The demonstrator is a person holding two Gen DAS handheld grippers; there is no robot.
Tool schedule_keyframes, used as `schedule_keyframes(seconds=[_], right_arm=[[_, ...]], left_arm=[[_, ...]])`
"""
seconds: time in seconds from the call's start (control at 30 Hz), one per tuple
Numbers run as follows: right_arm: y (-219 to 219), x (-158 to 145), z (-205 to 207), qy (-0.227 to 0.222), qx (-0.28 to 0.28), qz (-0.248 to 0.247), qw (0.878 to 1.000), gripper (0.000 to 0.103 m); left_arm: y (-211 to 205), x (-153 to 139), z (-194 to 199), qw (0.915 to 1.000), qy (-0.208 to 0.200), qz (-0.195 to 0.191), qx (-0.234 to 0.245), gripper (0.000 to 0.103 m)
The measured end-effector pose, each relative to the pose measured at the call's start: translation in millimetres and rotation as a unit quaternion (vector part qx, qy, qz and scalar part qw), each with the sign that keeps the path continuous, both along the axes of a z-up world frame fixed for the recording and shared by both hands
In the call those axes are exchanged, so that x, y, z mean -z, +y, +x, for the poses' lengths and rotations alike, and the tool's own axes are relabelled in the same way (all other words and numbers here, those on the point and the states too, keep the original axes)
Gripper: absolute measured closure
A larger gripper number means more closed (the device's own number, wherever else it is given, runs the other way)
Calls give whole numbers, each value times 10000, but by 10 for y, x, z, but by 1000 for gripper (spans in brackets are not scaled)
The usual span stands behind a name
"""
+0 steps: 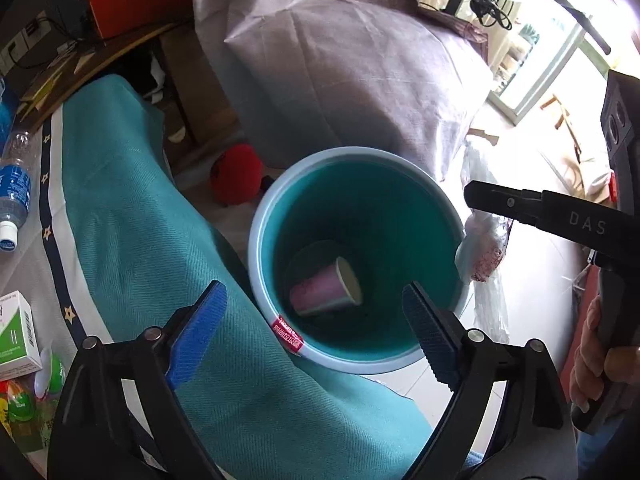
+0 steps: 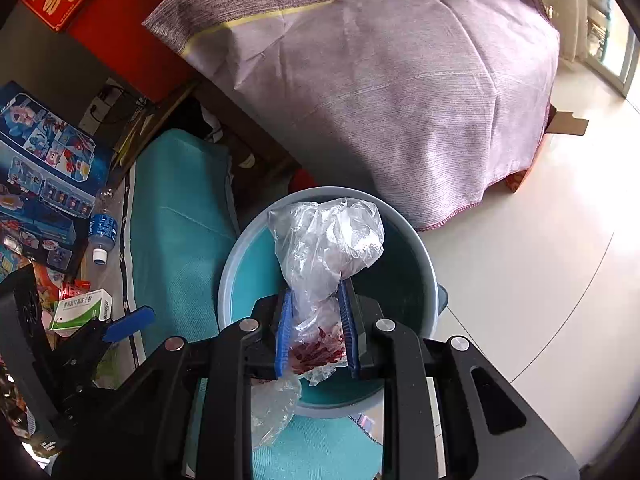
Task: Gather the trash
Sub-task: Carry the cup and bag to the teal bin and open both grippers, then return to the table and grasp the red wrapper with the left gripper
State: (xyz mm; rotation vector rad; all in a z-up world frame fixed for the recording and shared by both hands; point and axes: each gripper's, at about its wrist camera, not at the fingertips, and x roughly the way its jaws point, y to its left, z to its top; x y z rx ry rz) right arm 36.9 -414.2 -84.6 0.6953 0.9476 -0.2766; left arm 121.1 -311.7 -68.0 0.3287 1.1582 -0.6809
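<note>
A teal trash bin stands on the floor beside a table draped in teal cloth. A pink paper cup lies on its side at the bin's bottom. My left gripper hangs over the bin, open, its blue pads wide apart with nothing between them. My right gripper is shut on a crumpled clear plastic bag with red scraps inside. It holds the bag over the bin's rim. In the left wrist view the bag hangs at the bin's right edge under the right gripper's black finger.
The teal cloth covers the table edge at left. On the table lie a water bottle, a green and white box and toy packaging. A red ball sits on the floor. Furniture under a lilac cover stands behind the bin.
</note>
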Motion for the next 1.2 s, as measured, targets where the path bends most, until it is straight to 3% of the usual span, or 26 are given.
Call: schedule_keyframes(seconds=[0.17,0.3,0.4,0.73,0.83,1.2], right_arm=[[40,92,58,139,-25,23,9999,78],[44,132,59,271,99,21,9996,41],[66,103,60,318,140,-50,9994,26],[327,-8,137,436,-4,-190,9989,25],[492,-59,175,421,-180,-254,9986,19],[1142,-209,340,421,-824,-447,9947,19]], left_arm=[[203,-23,72,9995,120,-56,-273,5],[344,-49,106,9987,157,-105,-464,5],[414,-71,100,9982,168,-130,-557,5],[748,-187,7,9975,67,-134,-688,5],[906,-259,-23,9970,-33,-133,-759,5],[1833,-542,-122,9904,-420,-98,-1310,4]])
